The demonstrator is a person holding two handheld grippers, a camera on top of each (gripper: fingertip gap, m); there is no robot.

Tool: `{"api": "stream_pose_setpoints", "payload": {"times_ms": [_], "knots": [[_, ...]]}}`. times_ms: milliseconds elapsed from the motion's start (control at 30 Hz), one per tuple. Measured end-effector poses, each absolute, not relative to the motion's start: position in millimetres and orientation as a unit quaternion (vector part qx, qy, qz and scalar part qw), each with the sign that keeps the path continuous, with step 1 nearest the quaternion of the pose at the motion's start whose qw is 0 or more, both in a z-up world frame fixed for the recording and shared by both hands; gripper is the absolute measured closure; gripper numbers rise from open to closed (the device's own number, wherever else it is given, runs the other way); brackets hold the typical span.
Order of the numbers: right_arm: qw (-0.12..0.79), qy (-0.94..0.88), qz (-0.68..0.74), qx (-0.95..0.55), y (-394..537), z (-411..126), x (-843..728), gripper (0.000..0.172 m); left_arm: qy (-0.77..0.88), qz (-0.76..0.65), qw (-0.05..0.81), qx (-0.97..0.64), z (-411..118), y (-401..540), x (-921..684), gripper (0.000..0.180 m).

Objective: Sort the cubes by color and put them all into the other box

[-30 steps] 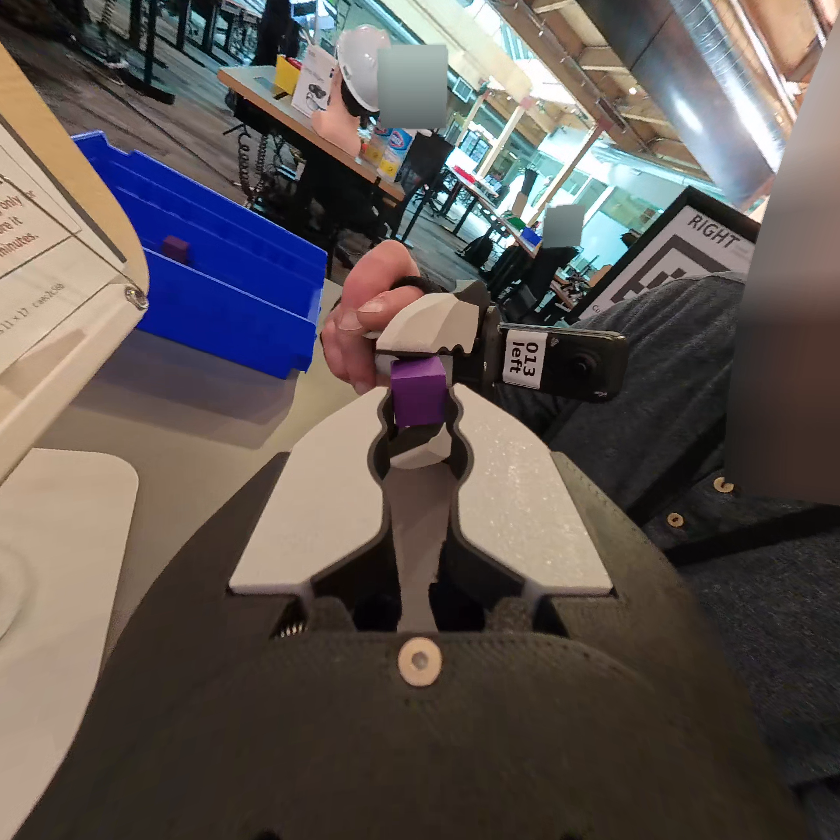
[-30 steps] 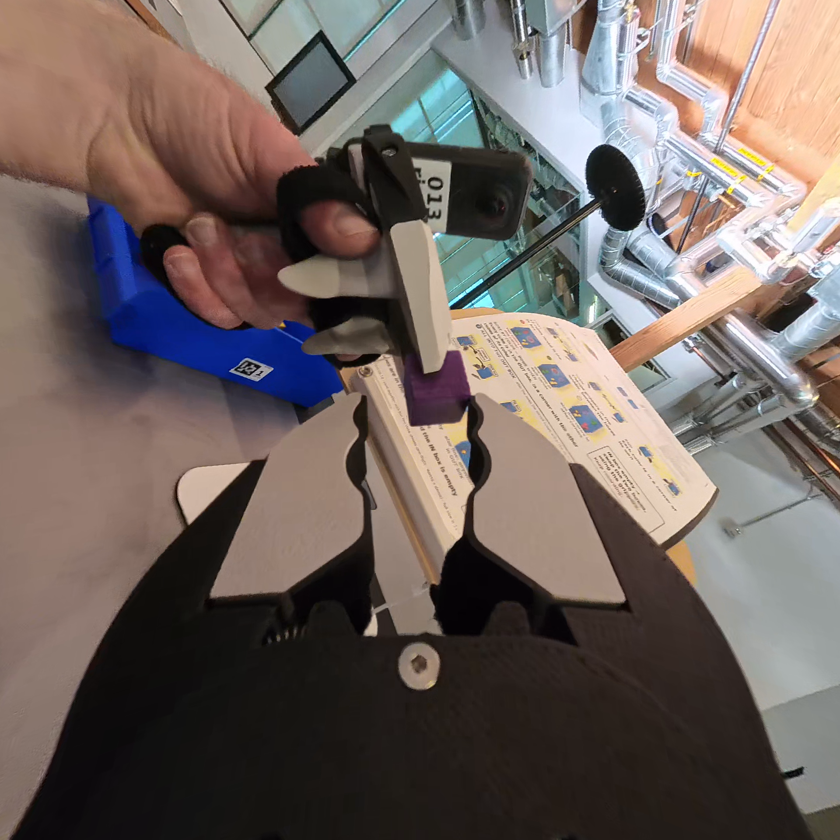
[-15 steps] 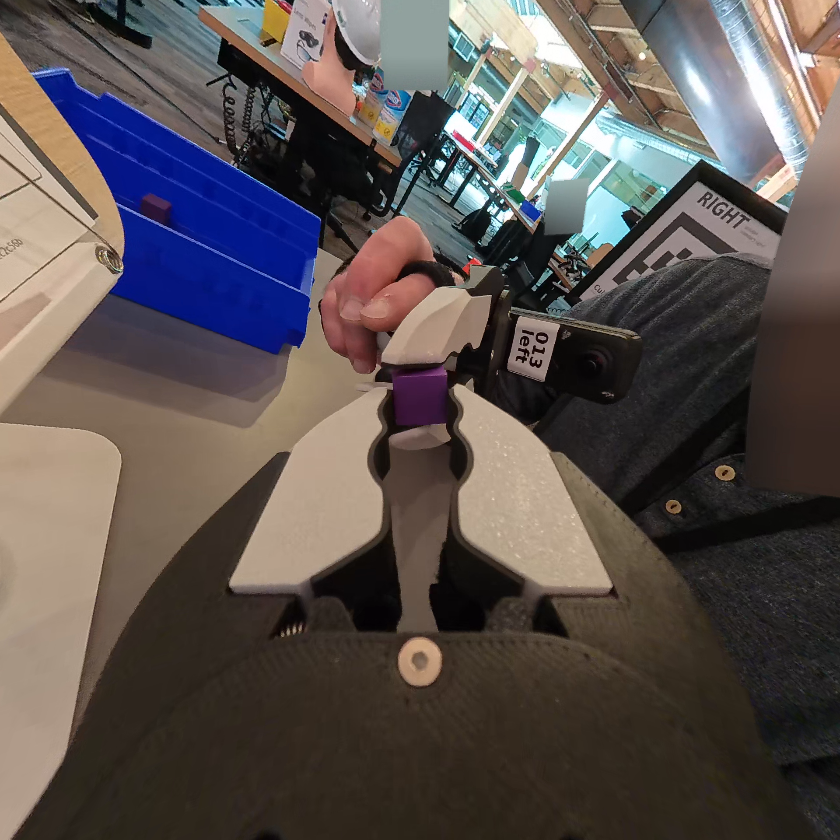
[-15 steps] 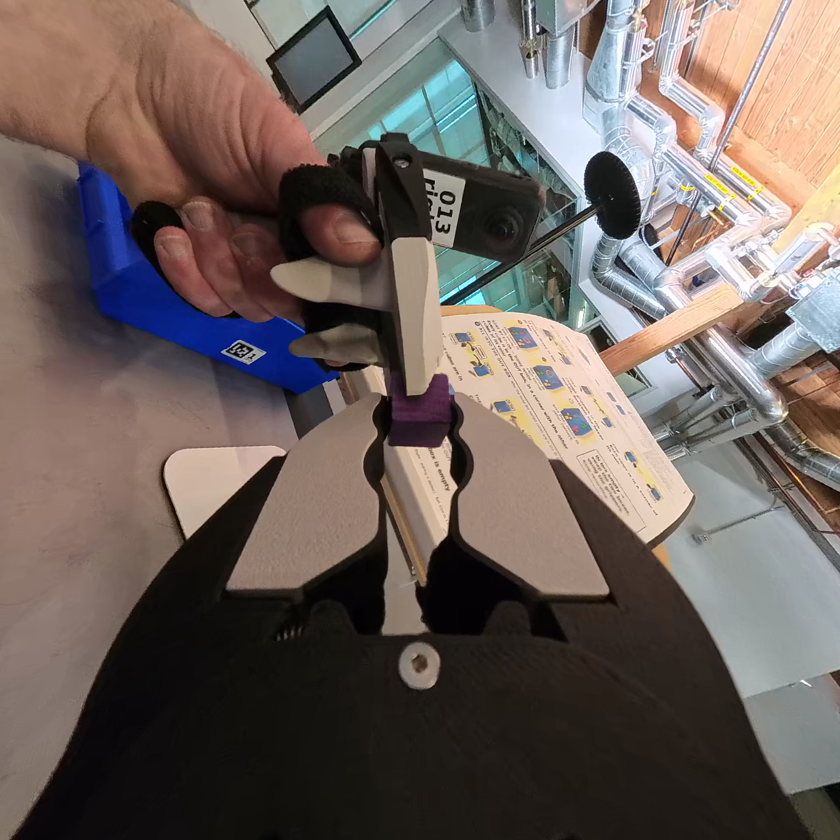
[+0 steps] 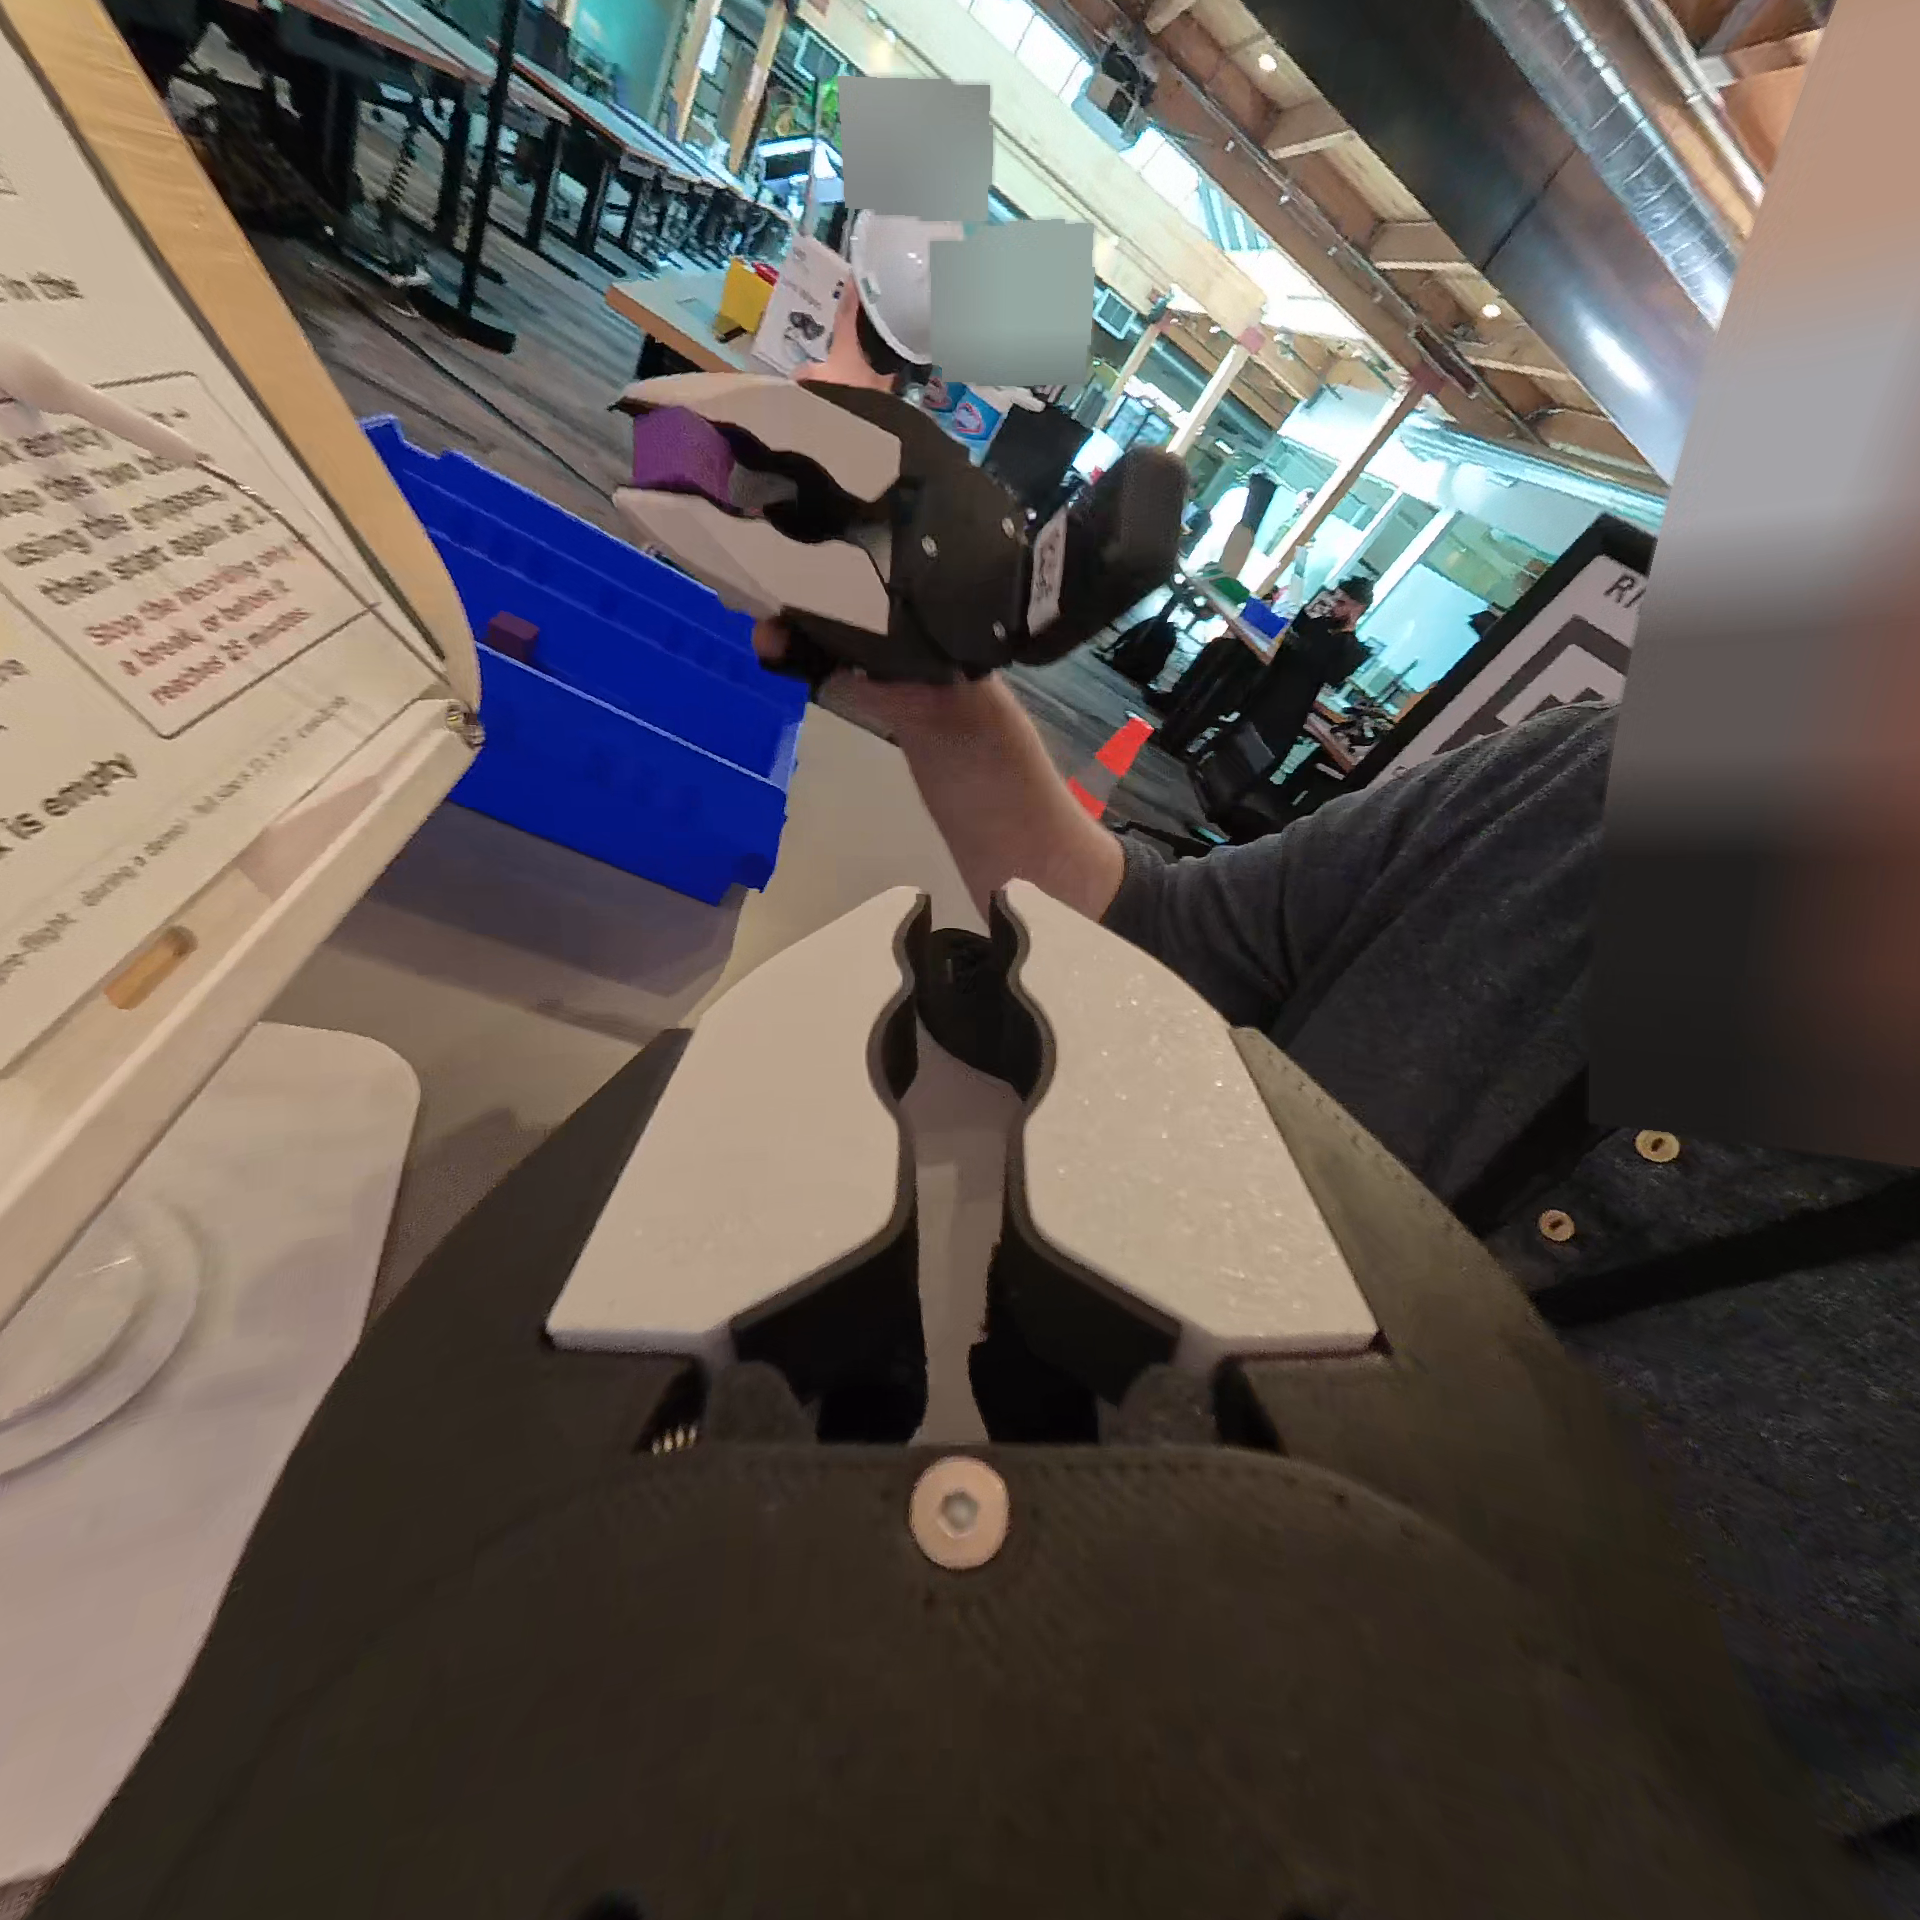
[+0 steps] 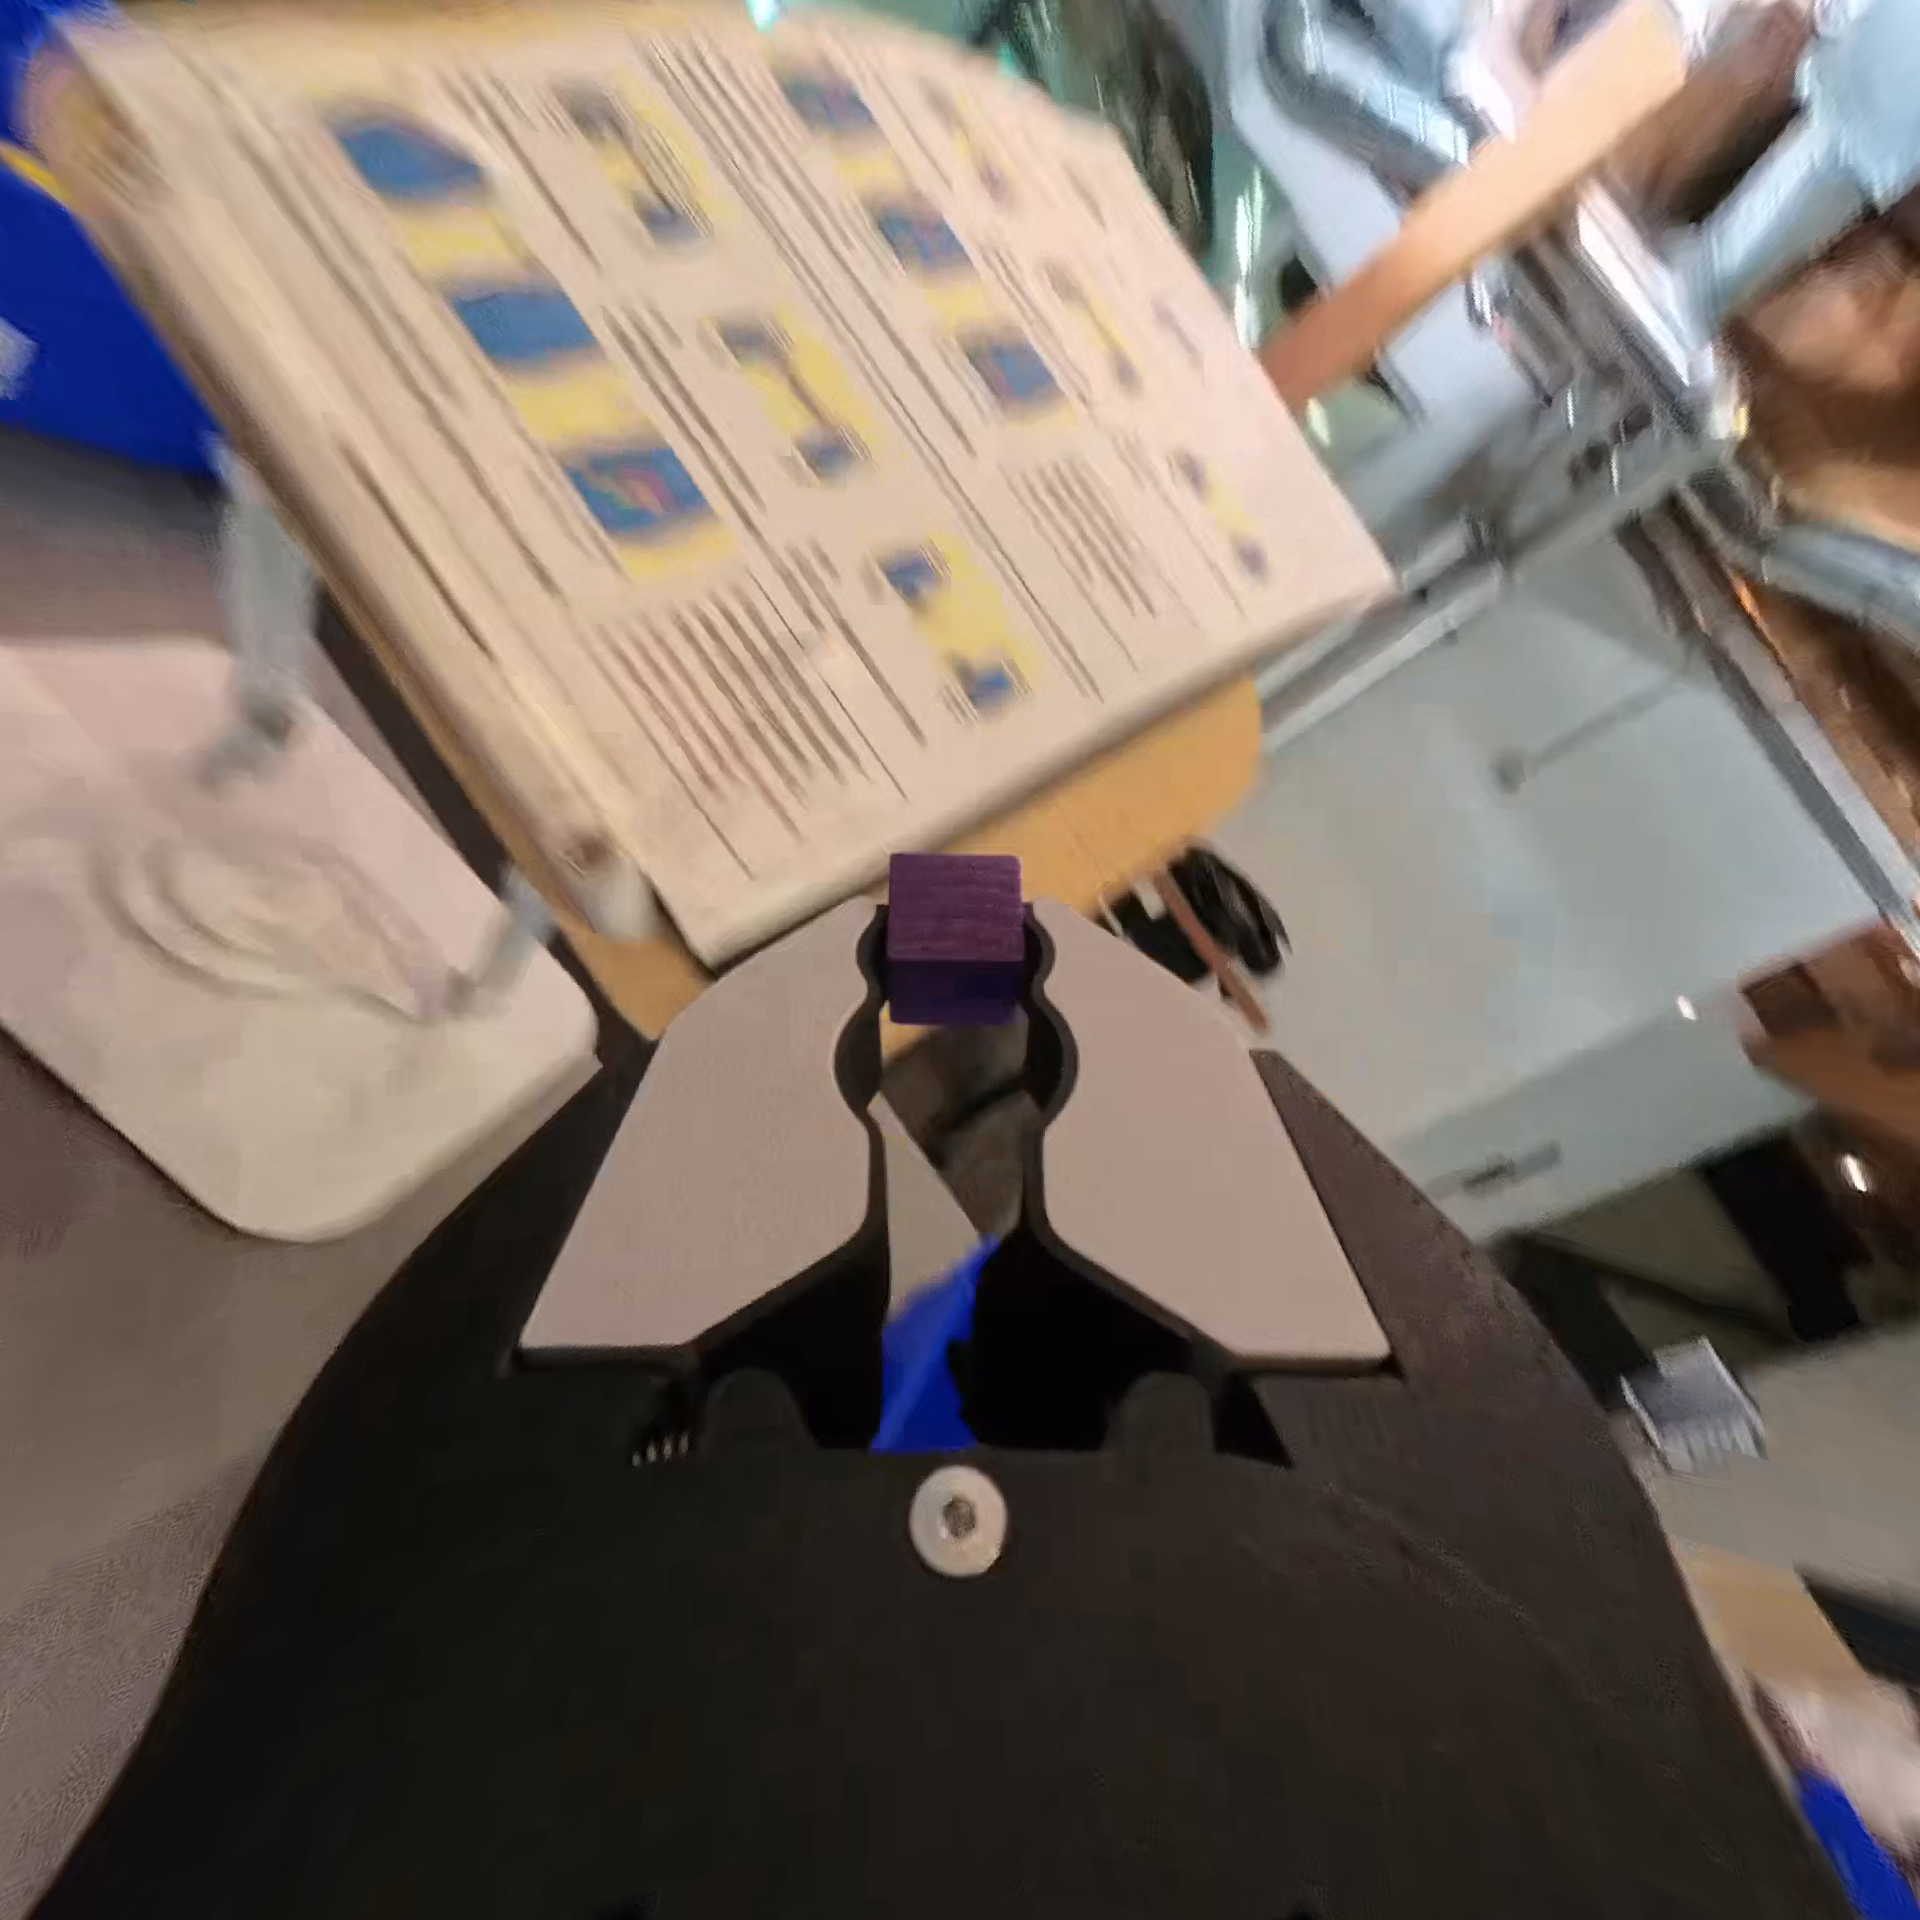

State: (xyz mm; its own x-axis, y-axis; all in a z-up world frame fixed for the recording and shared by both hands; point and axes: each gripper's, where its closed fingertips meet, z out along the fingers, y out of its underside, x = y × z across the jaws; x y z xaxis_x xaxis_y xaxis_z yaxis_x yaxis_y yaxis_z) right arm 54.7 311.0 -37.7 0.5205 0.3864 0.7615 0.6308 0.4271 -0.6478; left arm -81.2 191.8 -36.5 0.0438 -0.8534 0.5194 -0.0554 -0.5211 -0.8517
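My right gripper (image 6: 956, 920) is shut on a purple cube (image 6: 954, 930), both pads pressing its sides. It also shows in the left wrist view (image 5: 649, 452), raised above the blue box (image 5: 623, 727) with the cube (image 5: 686, 457) between its fingers. Another purple cube (image 5: 512, 631) lies in the blue box. My left gripper (image 5: 961, 904) is lower and nearer, its jaws a narrow slit apart with nothing between them.
A slanted instruction board (image 5: 156, 540) on a white base plate (image 5: 208, 1195) stands left of the box; it fills the right wrist view (image 6: 727, 416), which is blurred by motion. A person's grey sleeve (image 5: 1455, 883) is on the right. An orange cone (image 5: 1117, 758) stands behind.
The left gripper held the purple cube; the right shut on it too, then the left let go and narrowed on air. The right gripper carried the cube up and away toward the blue box.
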Motion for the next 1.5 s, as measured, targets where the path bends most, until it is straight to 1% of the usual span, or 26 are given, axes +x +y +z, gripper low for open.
{"api": "stream_pose_setpoints", "payload": {"times_ms": [133, 300, 333, 433, 600, 800, 867, 1000, 1133, 1200, 1267, 1333, 1433, 1500], "knots": [[0.592, -0.437, -0.12, -0.667, 365, -82, 148, 0.148, 0.357, -0.57, 0.344, -0.655, -41, 196, -87, 0.173], [0.429, -0.418, -0.092, -0.795, 377, -159, 224, 0.148, 0.36, -0.551, 0.346, -0.668, -48, 200, -87, 0.174], [0.407, -0.417, -0.087, -0.808, 376, -171, 231, 0.147, 0.361, -0.552, 0.347, -0.667, -48, 200, -87, 0.174], [0.382, -0.395, -0.1, -0.83, 382, -187, 248, 0.136, 0.36, -0.545, 0.349, -0.672, -50, 203, -87, 0.174], [0.416, -0.366, -0.104, -0.826, 388, -169, 250, 0.134, 0.359, -0.532, 0.356, -0.679, -51, 205, -92, 0.174], [0.461, -0.354, -0.117, -0.805, 390, -143, 245, 0.142, 0.348, -0.505, 0.38, -0.692, -45, 212, -114, 0.172], [0.466, -0.365, -0.113, -0.798, 388, -141, 237, 0.142, 0.335, -0.466, 0.4, -0.714, -45, 220, -132, 0.17], [0.47, -0.386, -0.115, -0.785, 387, -139, 222, 0.143, 0.293, -0.343, 0.451, -0.77, -50, 243, -190, 0.163], [0.472, -0.401, -0.111, -0.777, 386, -141, 207, 0.143, 0.229, -0.296, 0.471, -0.799, -55, 256, -250, 0.159], [0.47, -0.413, -0.11, -0.772, 385, -143, 199, 0.143, 0.197, -0.261, 0.46, -0.826, -69, 262, -280, 0.152], [0.468, -0.42, -0.111, -0.769, 385, -145, 193, 0.143, 0.167, -0.185, 0.431, -0.867, -94, 268, -315, 0.146], [0.468, -0.429, -0.108, -0.765, 384, -147, 186, 0.143, 0.148, -0.12, 0.395, -0.899, -118, 270, -346, 0.144], [0.465, -0.438, -0.108, -0.762, 383, -150, 180, 0.143, 0.124, -0.108, 0.348, -0.923, -144, 266, -369, 0.144], [0.466, -0.442, -0.105, -0.759, 382, -150, 176, 0.143, 0.11, -0.067, 0.3, -0.945, -166, 261, -388, 0.143]]}}
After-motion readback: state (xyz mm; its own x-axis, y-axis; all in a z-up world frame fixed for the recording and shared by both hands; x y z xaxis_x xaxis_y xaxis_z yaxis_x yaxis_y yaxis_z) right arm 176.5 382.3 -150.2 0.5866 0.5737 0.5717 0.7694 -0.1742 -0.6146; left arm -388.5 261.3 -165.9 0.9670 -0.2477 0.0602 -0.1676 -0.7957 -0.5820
